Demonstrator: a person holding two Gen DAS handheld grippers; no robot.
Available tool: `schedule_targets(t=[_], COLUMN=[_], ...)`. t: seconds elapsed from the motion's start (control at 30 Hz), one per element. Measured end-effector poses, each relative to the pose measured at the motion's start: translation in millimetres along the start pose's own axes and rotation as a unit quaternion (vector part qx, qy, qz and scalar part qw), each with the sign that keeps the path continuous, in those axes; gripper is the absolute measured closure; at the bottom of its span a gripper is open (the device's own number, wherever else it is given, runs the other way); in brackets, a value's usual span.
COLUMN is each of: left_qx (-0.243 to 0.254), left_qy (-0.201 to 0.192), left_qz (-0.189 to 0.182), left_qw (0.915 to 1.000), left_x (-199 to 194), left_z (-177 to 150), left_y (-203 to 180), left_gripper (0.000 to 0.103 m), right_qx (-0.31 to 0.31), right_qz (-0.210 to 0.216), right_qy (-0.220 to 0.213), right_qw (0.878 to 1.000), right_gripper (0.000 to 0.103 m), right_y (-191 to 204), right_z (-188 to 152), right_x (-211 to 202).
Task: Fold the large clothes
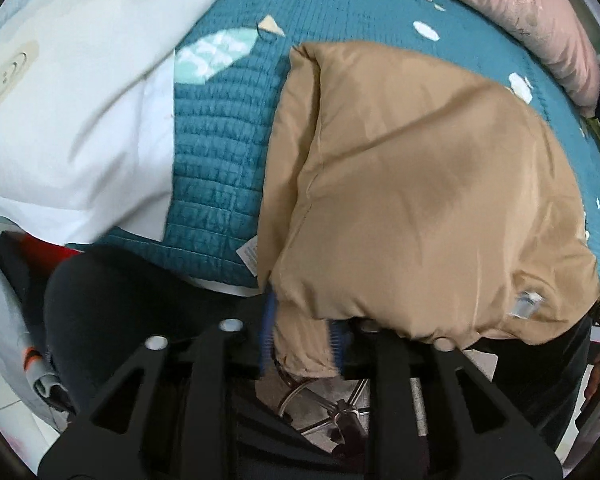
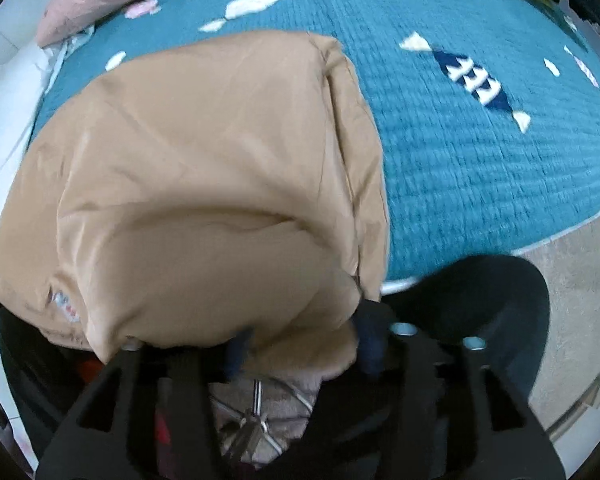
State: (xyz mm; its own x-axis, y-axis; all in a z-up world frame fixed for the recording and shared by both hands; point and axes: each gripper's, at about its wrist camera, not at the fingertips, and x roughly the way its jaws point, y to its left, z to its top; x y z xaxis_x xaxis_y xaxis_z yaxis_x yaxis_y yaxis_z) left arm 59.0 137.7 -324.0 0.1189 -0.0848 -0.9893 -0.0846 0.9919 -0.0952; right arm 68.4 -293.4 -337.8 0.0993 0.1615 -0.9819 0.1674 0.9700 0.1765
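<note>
Smooth, puffy tan jacket (image 1: 420,184) on quilted teal bedspread (image 1: 220,128), hem clamped by left gripper (image 1: 300,340) and right gripper (image 2: 300,348), fingertips partly hidden, edges motion-blurred.

My tan jacket (image 1: 420,184) is smooth cloth with a slight satin sheen, ribbed knit at the cuff. At 12 o'clock the teal bedspread (image 2: 480,184) looks matt and quilted. My left gripper (image 1: 300,340) is matt black plastic.
</note>
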Motion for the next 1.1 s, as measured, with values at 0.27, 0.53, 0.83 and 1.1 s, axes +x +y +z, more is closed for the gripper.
schedule_targets(t=[0.27,0.53,0.83,1.1], left_qx=[-0.015,-0.005,0.025,0.002], left_qy=[-0.027,-0.087,-0.043,0.054], left_qz=[0.008,0.008,-0.069,-0.032], left_qw=[0.9995,0.9962,0.9964,0.9980], left_x=[-40,-88,-43,46], left_z=[-9,11,42,19], left_y=[17,2,-59,-42], left_gripper=[0.070,0.070,0.073,0.097], right_qx=[0.041,0.084,0.010,0.037], right_qz=[0.012,0.035,0.104,0.026], right_qy=[-0.016,-0.114,-0.070,0.041], right_qw=[0.999,0.989,0.992,0.998], right_gripper=[0.025,0.025,0.067,0.103], right_y=[-20,-23,43,30], right_z=[-24,-10,24,10], right_x=[-38,-100,-68,35])
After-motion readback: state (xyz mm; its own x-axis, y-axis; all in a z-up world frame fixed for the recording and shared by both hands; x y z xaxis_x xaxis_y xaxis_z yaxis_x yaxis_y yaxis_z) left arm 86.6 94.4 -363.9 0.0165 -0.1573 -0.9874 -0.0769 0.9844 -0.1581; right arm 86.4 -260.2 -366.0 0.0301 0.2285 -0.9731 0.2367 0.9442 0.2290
